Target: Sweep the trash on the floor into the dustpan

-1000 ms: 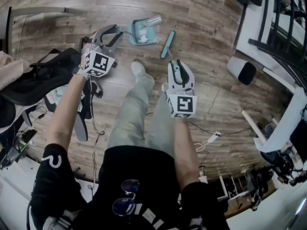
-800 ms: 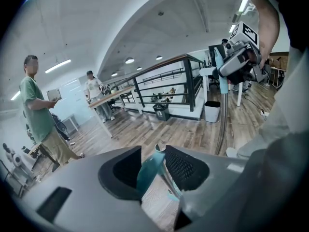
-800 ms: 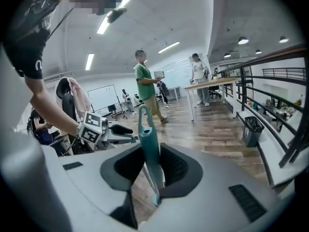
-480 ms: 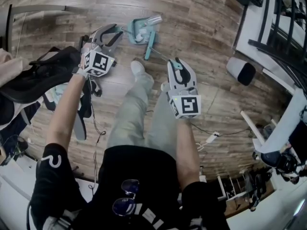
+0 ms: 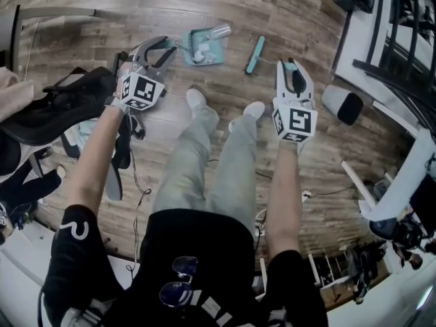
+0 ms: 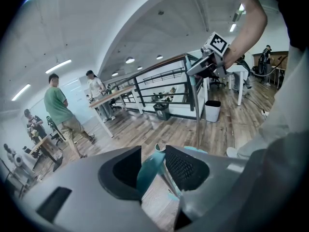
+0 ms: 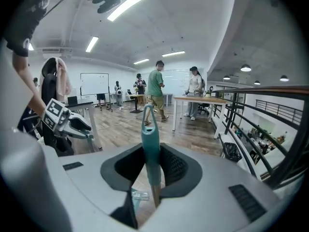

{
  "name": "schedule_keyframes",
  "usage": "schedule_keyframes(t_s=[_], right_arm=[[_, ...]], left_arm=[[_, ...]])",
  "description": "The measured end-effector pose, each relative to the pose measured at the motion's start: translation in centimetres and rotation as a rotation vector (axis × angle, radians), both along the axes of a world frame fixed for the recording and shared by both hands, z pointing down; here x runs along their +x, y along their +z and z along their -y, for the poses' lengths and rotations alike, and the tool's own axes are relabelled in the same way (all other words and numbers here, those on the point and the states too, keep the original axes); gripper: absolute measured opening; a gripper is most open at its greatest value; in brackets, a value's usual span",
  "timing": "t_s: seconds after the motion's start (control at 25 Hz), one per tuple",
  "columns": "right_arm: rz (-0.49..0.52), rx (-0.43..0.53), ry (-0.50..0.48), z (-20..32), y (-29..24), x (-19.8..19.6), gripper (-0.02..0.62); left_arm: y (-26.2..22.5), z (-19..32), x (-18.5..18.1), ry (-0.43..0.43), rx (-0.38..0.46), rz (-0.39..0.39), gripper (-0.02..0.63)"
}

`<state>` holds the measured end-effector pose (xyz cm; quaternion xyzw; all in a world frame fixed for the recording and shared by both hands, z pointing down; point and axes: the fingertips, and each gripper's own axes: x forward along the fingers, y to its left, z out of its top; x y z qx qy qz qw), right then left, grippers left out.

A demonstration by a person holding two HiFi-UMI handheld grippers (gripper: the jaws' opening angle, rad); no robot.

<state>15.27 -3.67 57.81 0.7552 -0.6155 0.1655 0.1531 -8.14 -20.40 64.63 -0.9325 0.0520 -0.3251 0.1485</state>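
The right gripper (image 5: pixel 291 67) swings out to the right. A second ago it hangs over the right leg (image 5: pixel 235 159); now it sits clear of that leg, on its far side. The brush (image 5: pixel 255 54) goes with it: half a second ago its head lies against the mouth of the dustpan (image 5: pixel 212 54); now it stands apart from the dustpan, off to the right. The right shoe (image 5: pixel 254 109) — half hidden under the gripper before — now shows whole.

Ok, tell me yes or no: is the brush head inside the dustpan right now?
No: in the head view the brush head is off to the right of the dustpan, clearly apart from it.
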Motion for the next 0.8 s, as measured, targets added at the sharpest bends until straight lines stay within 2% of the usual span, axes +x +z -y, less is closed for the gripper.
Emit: schedule_keyframes(t_s=[0.12,0.24,0.44,0.64,0.8], right_arm=[[-0.024,-0.019,0.004,2.3,1.3,1.6,0.089],[0.012,-0.033,-0.005,4.1,3.3,1.4,0.091],[0.154,0.002,-0.083,5.5,4.2,-3.7,0.097],[0.269,0.011,-0.242,5.4,3.9,-9.6,0.101],[0.292,0.009,-0.291,4.9,3.4,-10.6,0.100]], left_arm=[[-0.1,0.0,0.2,-0.002,0.002,-0.002,0.153],[-0.1,0.0,0.4,-0.002,0.004,-0.003,0.153],[-0.2,0.1,0.3,-0.004,0.001,-0.006,0.153],[0.0,0.1,0.0,-0.007,-0.006,-0.004,0.153],[-0.2,-0.1,0.2,-0.012,-0.009,0.003,0.153]])
